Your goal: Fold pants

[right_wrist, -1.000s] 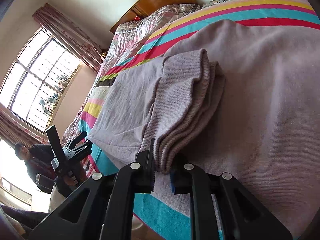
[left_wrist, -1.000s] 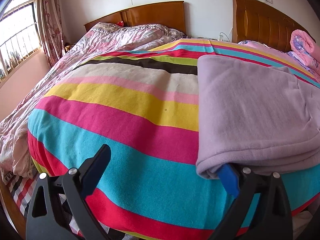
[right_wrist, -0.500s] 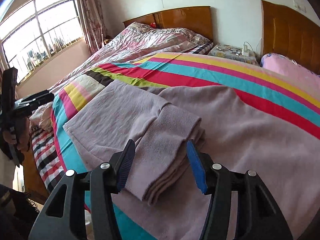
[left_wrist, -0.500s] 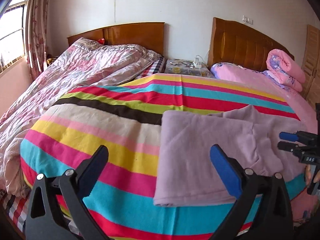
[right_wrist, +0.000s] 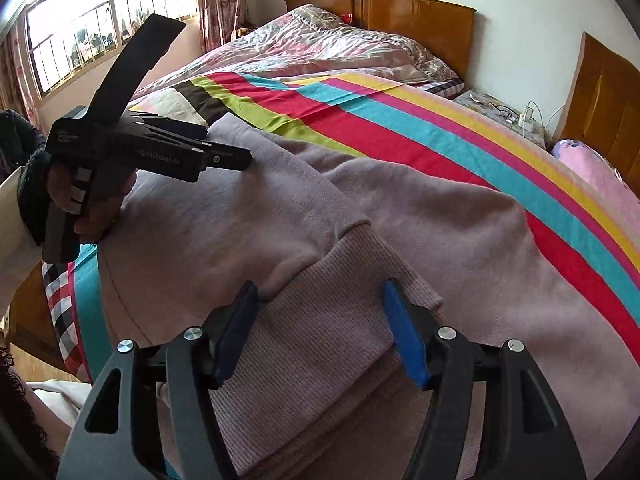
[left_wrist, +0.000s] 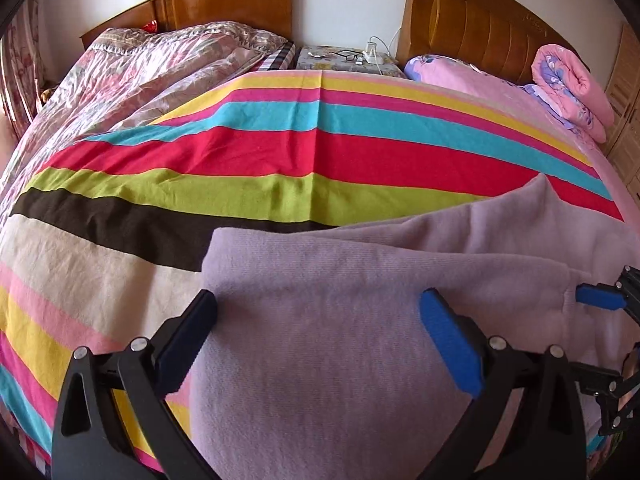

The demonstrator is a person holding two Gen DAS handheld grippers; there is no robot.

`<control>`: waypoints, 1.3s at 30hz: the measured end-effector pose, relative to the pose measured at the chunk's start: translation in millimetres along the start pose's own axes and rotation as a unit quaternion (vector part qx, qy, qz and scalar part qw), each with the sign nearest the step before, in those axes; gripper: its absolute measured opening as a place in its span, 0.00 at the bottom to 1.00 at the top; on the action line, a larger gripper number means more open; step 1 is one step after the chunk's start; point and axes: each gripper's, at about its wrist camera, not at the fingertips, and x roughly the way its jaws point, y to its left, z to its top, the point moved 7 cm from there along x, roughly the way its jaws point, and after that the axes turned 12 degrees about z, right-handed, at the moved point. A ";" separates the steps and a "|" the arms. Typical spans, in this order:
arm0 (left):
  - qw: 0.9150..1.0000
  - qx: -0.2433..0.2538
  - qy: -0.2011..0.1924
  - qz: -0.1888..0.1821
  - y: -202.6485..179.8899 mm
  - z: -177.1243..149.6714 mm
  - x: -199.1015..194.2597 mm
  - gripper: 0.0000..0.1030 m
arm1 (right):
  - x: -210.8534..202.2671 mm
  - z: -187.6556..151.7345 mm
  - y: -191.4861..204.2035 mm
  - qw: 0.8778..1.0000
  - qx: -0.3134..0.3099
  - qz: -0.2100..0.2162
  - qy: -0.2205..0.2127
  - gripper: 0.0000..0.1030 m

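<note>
Since a second ago the right gripper (right_wrist: 320,332) has let go of the ribbed cuff stack it pinched; its jaws are opening, the cuff (right_wrist: 340,320) lying between the blue pads without being pressed. The left gripper (left_wrist: 316,332) has shifted from the bare striped blanket (left_wrist: 260,152) over onto the pants (left_wrist: 320,320), jaws wide apart, clamping nothing (pads above the cloth). The pants are lilac, soft fleecy knit, folded into a flat slab at the blanket's near edge. The blanket is woven in broad coloured bands.
</note>
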 end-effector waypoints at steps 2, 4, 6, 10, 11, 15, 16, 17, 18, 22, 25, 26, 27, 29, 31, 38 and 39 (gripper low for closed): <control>1.000 -0.005 -0.022 0.009 1.5 7.5 -15.6 0.97 | -21.2 4.7 -2.0 1.000 0.007 0.005 -0.024 0.66; 0.999 0.002 -0.047 -0.011 -11.8 20.8 -35.5 0.98 | -44.6 6.6 -16.4 0.999 0.019 -0.011 -0.048 0.72; 0.997 0.028 -0.058 -0.044 -40.6 36.6 -49.8 0.98 | -63.8 4.0 -39.8 0.997 0.031 -0.045 -0.053 0.72; 0.985 0.111 -0.051 -0.122 -126.1 51.7 -47.6 0.98 | -91.6 -17.6 -103.8 0.989 0.090 -0.113 -0.043 0.73; 0.982 0.125 -0.042 -0.135 -143.3 51.0 -42.1 0.98 | -98.4 -26.9 -119.4 0.986 0.106 -0.123 -0.041 0.73; 0.983 0.143 -0.020 -0.110 -169.1 43.8 -3.0 0.98 | -115.8 -85.5 -180.5 0.968 0.181 -0.173 0.003 0.74; 0.985 0.140 -0.013 -0.097 -168.9 39.8 8.5 0.98 | -118.0 -103.1 -192.8 0.963 0.195 -0.186 0.018 0.77; 0.986 0.133 -0.006 -0.101 -167.3 39.7 13.4 0.98 | -121.7 -115.5 -200.8 0.962 0.206 -0.180 0.016 0.78; 0.987 0.121 -0.014 -0.105 -164.5 42.6 11.8 0.98 | -127.7 -121.4 -203.8 0.964 0.216 -0.153 -0.011 0.78; 0.991 0.101 -0.010 -0.087 -157.2 44.5 20.0 0.98 | -143.4 -125.8 -210.6 0.959 0.241 -0.141 -0.044 0.77; 0.992 0.109 -0.016 -0.068 -160.7 44.9 20.5 0.98 | -155.1 -117.4 -203.6 0.961 0.217 -0.157 -0.064 0.80; 0.992 0.112 -0.017 -0.063 -161.9 45.3 20.7 0.98 | -153.6 -121.8 -208.5 0.961 0.222 -0.159 -0.054 0.80; 0.992 0.114 -0.018 -0.059 -162.0 45.1 20.5 0.98 | -150.0 -129.2 -216.6 0.957 0.243 -0.152 -0.041 0.81; 0.992 0.112 -0.020 -0.055 -162.0 46.2 20.2 0.98 | -153.0 -127.9 -219.1 0.957 0.254 -0.134 -0.044 0.80; 0.993 0.101 -0.042 -0.037 -155.0 46.7 8.0 0.97 | -170.6 -122.3 -212.4 0.953 0.250 -0.160 -0.055 0.81; 0.985 0.128 -0.107 -0.044 -143.8 -6.9 -83.6 0.99 | -195.9 -138.5 -132.5 0.962 0.211 -0.161 -0.071 0.84; 0.984 0.137 -0.106 -0.032 -142.2 -22.5 -85.8 0.99 | -188.8 -145.8 -122.3 0.962 0.210 -0.161 -0.063 0.84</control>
